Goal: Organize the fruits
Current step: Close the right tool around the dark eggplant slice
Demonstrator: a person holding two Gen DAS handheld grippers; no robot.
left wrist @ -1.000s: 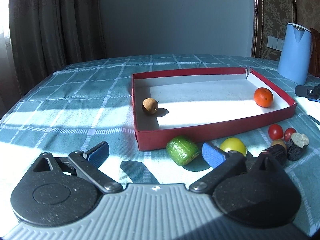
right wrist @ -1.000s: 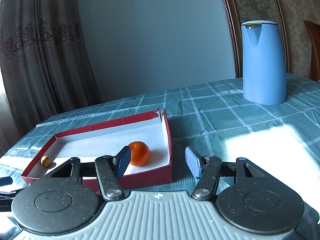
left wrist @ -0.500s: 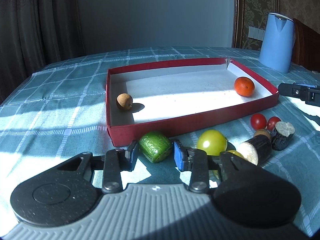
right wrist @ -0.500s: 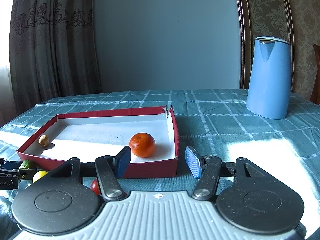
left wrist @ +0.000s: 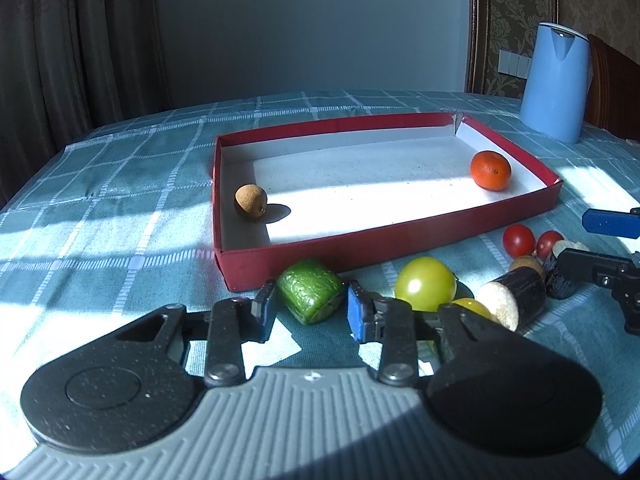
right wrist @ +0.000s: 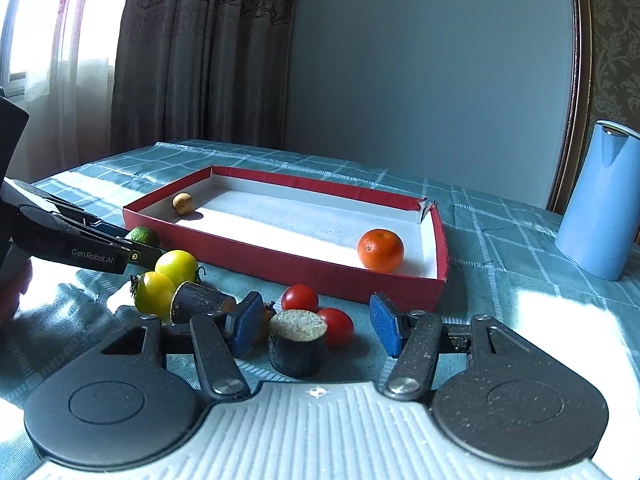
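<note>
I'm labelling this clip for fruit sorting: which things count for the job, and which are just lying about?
Job:
red box
orange
brown fruit
green chunk, between the left gripper's pads
yellow tomatoes
red tomatoes
dark chunks
right gripper, open

Lying about:
blue kettle
tablecloth
curtain

orange [left wrist: 490,170] in tray [left wrist: 384,246] right | longan [left wrist: 250,202] left | cucumber piece [left wrist: 311,297] before tray
</note>
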